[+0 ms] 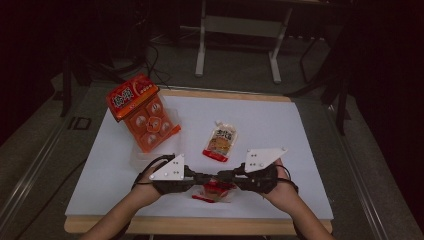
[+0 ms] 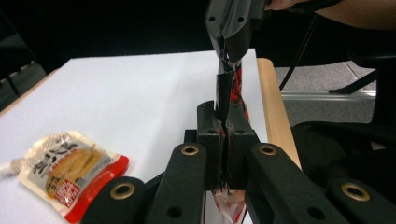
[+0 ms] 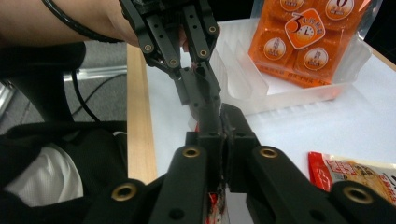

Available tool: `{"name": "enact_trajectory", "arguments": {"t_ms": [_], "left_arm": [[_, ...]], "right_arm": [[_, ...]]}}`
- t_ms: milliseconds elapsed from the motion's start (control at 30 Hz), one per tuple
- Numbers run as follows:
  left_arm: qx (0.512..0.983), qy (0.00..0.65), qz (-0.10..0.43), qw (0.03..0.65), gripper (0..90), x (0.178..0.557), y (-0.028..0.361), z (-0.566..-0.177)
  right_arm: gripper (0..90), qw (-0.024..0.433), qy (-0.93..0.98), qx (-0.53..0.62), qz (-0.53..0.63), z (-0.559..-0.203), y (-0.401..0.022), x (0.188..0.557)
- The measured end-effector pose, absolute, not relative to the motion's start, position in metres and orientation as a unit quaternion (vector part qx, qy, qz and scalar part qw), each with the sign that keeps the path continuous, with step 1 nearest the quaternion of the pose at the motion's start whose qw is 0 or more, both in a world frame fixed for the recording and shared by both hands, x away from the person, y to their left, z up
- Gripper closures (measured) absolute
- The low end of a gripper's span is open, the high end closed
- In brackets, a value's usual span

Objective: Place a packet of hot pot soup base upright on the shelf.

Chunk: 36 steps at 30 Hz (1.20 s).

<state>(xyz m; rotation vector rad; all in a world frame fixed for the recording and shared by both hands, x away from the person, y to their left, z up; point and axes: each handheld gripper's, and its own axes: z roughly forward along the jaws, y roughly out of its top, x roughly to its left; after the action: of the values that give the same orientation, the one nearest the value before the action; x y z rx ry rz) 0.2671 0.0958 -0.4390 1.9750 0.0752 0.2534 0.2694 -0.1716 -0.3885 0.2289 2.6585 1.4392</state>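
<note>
A small red snack packet [image 1: 214, 190] hangs just above the table's front edge, pinched from both sides. My left gripper [image 1: 209, 176] comes in from the left and is shut on one end of the packet. My right gripper [image 1: 224, 175] comes in from the right and is shut on the other end. In the left gripper view my jaws [image 2: 223, 117] clamp the crumpled red packet [image 2: 236, 88], and the right gripper grips it farther off. In the right gripper view my jaws [image 3: 224, 122] meet the left gripper tip to tip, with a sliver of red packet [image 3: 215, 205] below.
A yellow-and-white pouch with a red bottom [image 1: 220, 141] lies flat mid-table. At the back left an orange box of packets [image 1: 142, 112] leans in a clear plastic tray [image 3: 280, 98]. The wooden front edge [image 1: 200, 225] runs just under both hands.
</note>
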Motion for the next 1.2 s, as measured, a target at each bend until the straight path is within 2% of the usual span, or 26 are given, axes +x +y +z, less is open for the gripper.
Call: {"name": "enact_trajectory", "arguments": {"t_ms": [133, 167, 200, 233, 267, 300, 333, 367, 400, 433, 467, 500, 533, 567, 700, 900, 1200], "left_arm": [[0.826, 0.036, 0.107, 0.552, 88.0, 0.269, 0.099, -0.433], [0.823, 0.036, 0.113, 0.556, 88.0, 0.27, 0.102, -0.43], [0.823, 0.036, 0.113, 0.556, 88.0, 0.27, 0.102, -0.43], [0.822, 0.033, 0.115, 0.557, 88.0, 0.27, 0.104, -0.429], [0.82, 0.031, 0.123, 0.558, 88.0, 0.27, 0.106, -0.427], [0.817, 0.03, 0.131, 0.56, 88.0, 0.271, 0.11, -0.424], [0.817, 0.03, 0.131, 0.56, 87.9, 0.271, 0.11, -0.424], [0.816, 0.031, 0.133, 0.561, 88.0, 0.272, 0.112, -0.422], [0.816, 0.026, 0.135, 0.562, 88.0, 0.274, 0.115, -0.421], [0.813, 0.03, 0.142, 0.563, 87.9, 0.275, 0.119, -0.418], [0.813, 0.03, 0.142, 0.563, 87.9, 0.275, 0.119, -0.418], [0.812, 0.027, 0.151, 0.564, 87.9, 0.276, 0.122, -0.417], [0.809, 0.033, 0.152, 0.566, 87.9, 0.277, 0.124, -0.415], [0.807, 0.034, 0.153, 0.569, 87.9, 0.279, 0.127, -0.414], [0.803, 0.045, 0.171, 0.57, 87.8, 0.283, 0.139, -0.409], [0.796, 0.053, 0.198, 0.569, 87.8, 0.287, 0.163, -0.398], [0.794, 0.074, 0.21, 0.565, 87.7, 0.296, 0.188, -0.397]], "right_arm": [[76.5, 0.058, 0.866, 0.085, 0.489, -0.386, -0.176, 0.27], [70.1, 0.062, 0.859, 0.093, 0.499, -0.385, -0.179, 0.271], [70.1, 0.062, 0.859, 0.093, 0.499, -0.385, -0.179, 0.271], [63.8, 0.061, 0.849, 0.105, 0.514, -0.383, -0.184, 0.272], [63.8, 0.061, 0.849, 0.105, 0.514, -0.383, -0.184, 0.272], [55.1, 0.064, 0.837, 0.112, 0.532, -0.381, -0.19, 0.273], [55.1, 0.064, 0.837, 0.112, 0.532, -0.381, -0.19, 0.273], [41.5, 0.069, 0.826, 0.118, 0.546, -0.379, -0.194, 0.273], [41.5, 0.069, 0.826, 0.118, 0.546, -0.379, -0.194, 0.273], [32.4, 0.079, 0.81, 0.126, 0.567, -0.378, -0.198, 0.273], [32.4, 0.079, 0.81, 0.126, 0.567, -0.378, -0.198, 0.273], [22.4, 0.078, 0.798, 0.134, 0.583, -0.377, -0.203, 0.274], [22.4, 0.078, 0.798, 0.134, 0.583, -0.377, -0.203, 0.274], [17.5, 0.079, 0.789, 0.136, 0.593, -0.376, -0.207, 0.274], [12.8, 0.086, 0.774, 0.143, 0.61, -0.375, -0.214, 0.276], [13.5, 0.11, 0.766, 0.148, 0.616, -0.375, -0.222, 0.276], [13.7, 0.105, 0.756, 0.144, 0.63, -0.379, -0.228, 0.278]]}}
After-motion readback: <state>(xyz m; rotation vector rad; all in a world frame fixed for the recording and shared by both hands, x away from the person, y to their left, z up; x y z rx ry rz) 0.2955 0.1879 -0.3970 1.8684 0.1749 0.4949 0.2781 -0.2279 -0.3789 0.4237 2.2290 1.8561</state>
